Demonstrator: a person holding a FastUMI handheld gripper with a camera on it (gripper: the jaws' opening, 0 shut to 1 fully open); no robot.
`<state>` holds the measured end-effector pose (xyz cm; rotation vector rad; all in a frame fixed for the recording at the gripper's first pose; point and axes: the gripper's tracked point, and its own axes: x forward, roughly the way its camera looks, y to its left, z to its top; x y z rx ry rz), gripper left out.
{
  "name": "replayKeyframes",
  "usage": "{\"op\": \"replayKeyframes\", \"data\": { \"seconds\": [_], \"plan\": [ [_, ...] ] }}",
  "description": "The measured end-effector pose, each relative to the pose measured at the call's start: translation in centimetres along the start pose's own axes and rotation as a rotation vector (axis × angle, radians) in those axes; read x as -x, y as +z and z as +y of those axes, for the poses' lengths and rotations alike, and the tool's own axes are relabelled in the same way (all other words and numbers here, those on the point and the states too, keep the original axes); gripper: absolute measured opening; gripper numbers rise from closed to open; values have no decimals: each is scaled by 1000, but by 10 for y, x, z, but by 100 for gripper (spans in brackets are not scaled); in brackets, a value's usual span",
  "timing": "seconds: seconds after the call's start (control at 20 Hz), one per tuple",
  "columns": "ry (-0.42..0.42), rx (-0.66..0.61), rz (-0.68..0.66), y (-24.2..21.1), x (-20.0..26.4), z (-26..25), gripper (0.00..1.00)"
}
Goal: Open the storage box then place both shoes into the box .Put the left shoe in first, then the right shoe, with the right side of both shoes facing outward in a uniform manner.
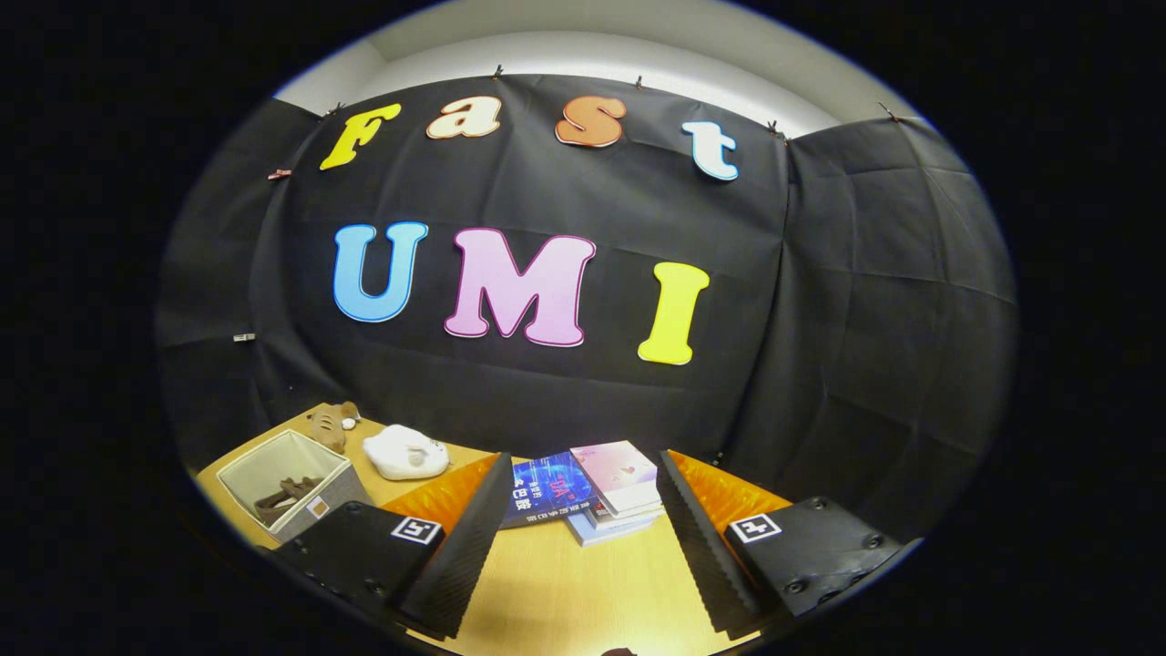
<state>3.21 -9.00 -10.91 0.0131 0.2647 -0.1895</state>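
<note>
Gripper view: gripper (583,538) held above the table (583,592), fingers spread wide, nothing between them. Just beyond the fingers sits a stack of books (592,497). Box (290,492) is off past the left finger, already open, with a dark shoe (284,499) inside it. White shoe (405,452) lies just behind the box, beside a brown plush toy (332,424). The shoe looks light, with a soft upper; probably best pinched at the heel collar or side wall.

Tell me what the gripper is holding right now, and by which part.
Nothing is held. The gripper is open, its fingers spread with only bare table between them; a stack of books lies just beyond.
</note>
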Motion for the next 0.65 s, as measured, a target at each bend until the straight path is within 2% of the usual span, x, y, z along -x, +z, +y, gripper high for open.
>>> {"op": "replayKeyframes", "data": {
  "seconds": [0.65],
  "plan": [
    [-31,-12,-15,0,3,-29,98]
  ]
}}
